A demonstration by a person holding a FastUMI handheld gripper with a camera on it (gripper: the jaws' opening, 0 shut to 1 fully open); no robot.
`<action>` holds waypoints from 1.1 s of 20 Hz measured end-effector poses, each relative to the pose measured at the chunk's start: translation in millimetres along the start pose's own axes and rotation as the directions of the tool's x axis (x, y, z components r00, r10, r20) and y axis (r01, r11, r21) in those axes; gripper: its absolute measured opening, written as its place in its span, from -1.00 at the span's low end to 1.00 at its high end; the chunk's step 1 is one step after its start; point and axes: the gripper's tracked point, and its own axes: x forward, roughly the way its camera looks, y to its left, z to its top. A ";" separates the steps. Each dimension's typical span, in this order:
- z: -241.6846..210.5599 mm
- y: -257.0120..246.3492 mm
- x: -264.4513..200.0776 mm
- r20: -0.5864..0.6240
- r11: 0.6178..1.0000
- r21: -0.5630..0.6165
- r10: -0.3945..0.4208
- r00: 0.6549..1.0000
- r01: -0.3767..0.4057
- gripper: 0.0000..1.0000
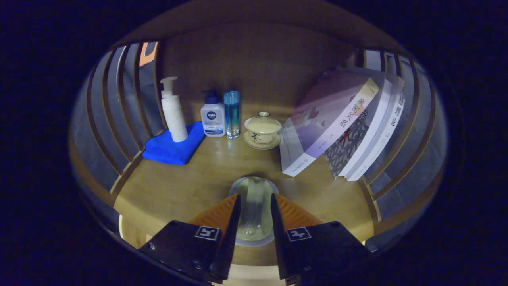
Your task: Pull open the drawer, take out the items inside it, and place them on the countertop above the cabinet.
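Note:
My gripper is shut on a clear glass cup, one finger pressing each side of it. The cup is held over the near part of the wooden countertop; whether its base touches the wood I cannot tell. Beyond the fingers, at the back of the countertop, stand a white pump bottle on a folded blue cloth, a white and blue bottle, a slim blue bottle and a lidded tea bowl on a saucer.
Three books lean against the slatted right wall. A wooden back panel and slatted side walls close in the countertop. Bare wood lies between the cup and the row of bottles.

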 end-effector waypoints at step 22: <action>-66.2 22.4 -188.1 0.360 0.974 -0.025 0.218 0.907 -0.224 0.75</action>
